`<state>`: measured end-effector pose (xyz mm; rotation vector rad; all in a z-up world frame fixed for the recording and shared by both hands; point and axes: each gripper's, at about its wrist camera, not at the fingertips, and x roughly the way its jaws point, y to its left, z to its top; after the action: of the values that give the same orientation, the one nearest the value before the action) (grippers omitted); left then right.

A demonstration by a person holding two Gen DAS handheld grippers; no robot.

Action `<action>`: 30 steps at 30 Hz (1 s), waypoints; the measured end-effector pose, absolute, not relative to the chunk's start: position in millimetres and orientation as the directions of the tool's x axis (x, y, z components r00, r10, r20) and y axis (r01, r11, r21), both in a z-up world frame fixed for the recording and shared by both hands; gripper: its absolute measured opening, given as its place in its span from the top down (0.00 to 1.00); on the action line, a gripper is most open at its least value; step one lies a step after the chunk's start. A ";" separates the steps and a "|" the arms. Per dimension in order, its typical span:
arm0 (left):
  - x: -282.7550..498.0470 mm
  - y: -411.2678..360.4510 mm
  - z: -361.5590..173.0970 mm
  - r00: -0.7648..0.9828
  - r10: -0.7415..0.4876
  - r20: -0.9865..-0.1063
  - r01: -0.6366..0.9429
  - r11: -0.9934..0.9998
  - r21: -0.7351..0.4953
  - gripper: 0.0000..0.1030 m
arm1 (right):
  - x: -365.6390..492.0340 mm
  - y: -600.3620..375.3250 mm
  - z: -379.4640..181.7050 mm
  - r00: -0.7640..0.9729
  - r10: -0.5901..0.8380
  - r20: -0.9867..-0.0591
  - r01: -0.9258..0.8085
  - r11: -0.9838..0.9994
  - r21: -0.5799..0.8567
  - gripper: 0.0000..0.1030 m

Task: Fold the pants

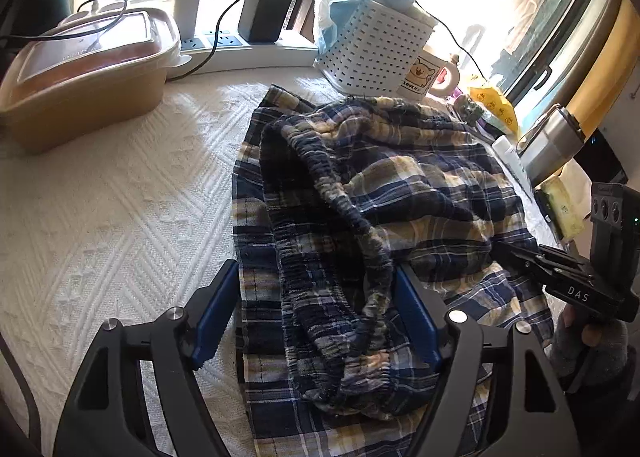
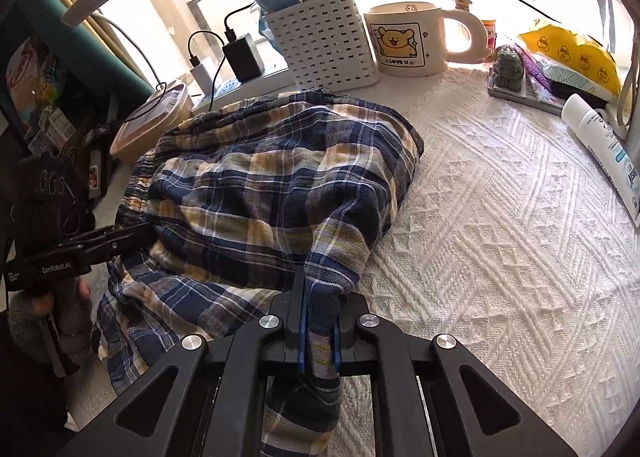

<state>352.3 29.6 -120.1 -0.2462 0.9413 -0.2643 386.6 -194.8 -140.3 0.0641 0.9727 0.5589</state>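
The plaid pants (image 1: pixel 380 193), blue, yellow and white, lie bunched on the white textured cloth (image 1: pixel 120 217). In the left wrist view my left gripper (image 1: pixel 316 297) stands open, its blue pads (image 1: pixel 216 313) wide apart on either side of the gathered elastic waistband (image 1: pixel 352 225) without pressing it. In the right wrist view my right gripper (image 2: pixel 311 291) is shut on a fold of the pants (image 2: pixel 280 177), with cloth pinched between the pads and hanging below them. The right gripper (image 1: pixel 560 277) also shows at the right edge of the left wrist view, and the left gripper (image 2: pixel 100 241) at the left edge of the right wrist view.
Along the back stand a white slotted basket (image 2: pixel 328 45), a bear mug (image 2: pixel 408 41), a power strip with chargers (image 1: pixel 240 45) and a tan lidded box (image 1: pixel 88 69). At the right lie a yellow packet (image 2: pixel 572 53), a white tube (image 2: pixel 600 145) and a steel tumbler (image 1: pixel 552 141).
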 end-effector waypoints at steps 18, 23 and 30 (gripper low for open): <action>357.1 17.6 -120.3 0.540 -0.277 -0.794 0.069 0.956 -0.286 0.49 | 388.4 -206.0 -142.1 0.444 0.506 -0.740 -0.422 0.846 0.325 0.47; 357.1 18.1 -120.6 0.544 -0.276 -0.792 0.061 0.955 -0.291 0.54 | 389.6 -207.6 -140.4 0.454 0.514 -0.728 -0.429 0.842 0.327 0.25; 352.3 23.3 -120.6 0.557 -0.300 -0.775 0.060 0.945 -0.323 0.73 | 397.9 -225.5 -140.8 0.454 0.588 -0.670 -0.387 0.807 0.446 0.25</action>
<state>352.3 23.3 -120.6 -0.2727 0.9600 -0.2157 397.9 -225.5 -140.8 0.2433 0.9192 0.6084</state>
